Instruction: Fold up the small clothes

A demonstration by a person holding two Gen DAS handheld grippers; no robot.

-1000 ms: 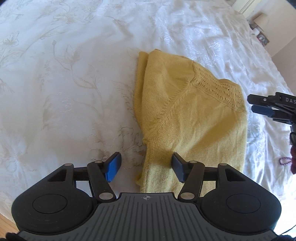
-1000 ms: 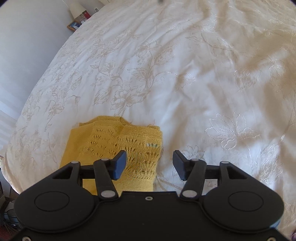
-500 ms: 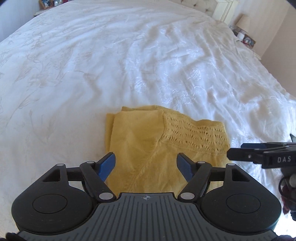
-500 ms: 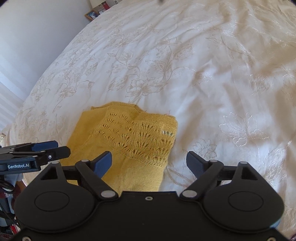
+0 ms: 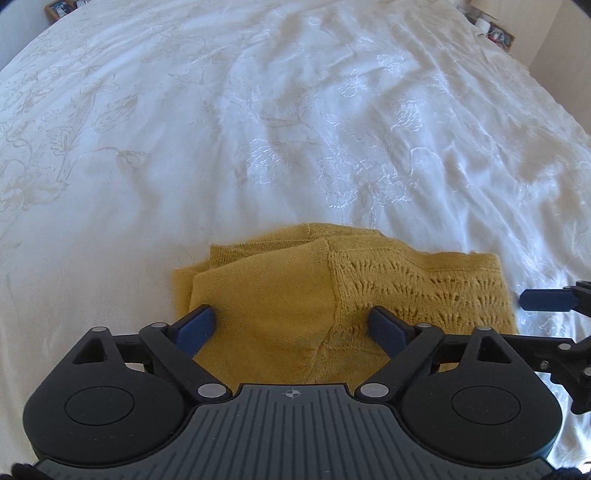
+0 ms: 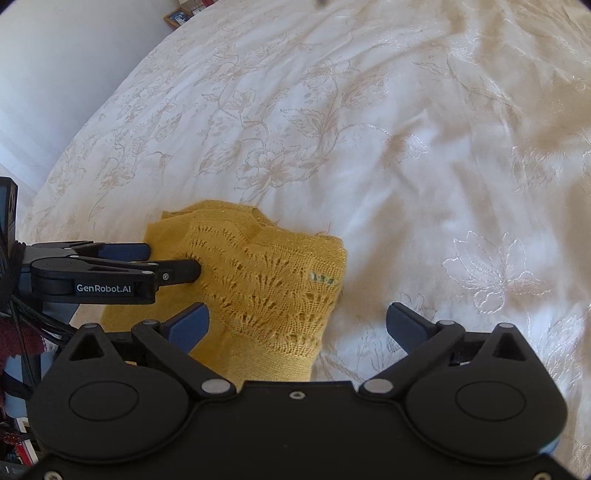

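A folded mustard-yellow knitted garment (image 5: 343, 295) is seen lying flat on a white bedspread (image 5: 295, 129) embroidered with pale flowers, close to the bed's near edge. The left gripper (image 5: 291, 328) is held low over the plain-knit half of the garment, its jaws having just been opened wide; the cloth lies beneath them and is clamped by neither blue pad (image 5: 195, 325). The right gripper (image 6: 299, 325) is positioned over the garment's lace-patterned corner, where a small label (image 6: 325, 277) is sewn; its jaws, too, have just been spread far apart, one finger over the knit and the other over bare bedspread. Nothing is gripped by either tool. Framed pictures (image 6: 177, 16) are visible beyond the bed's far corner.
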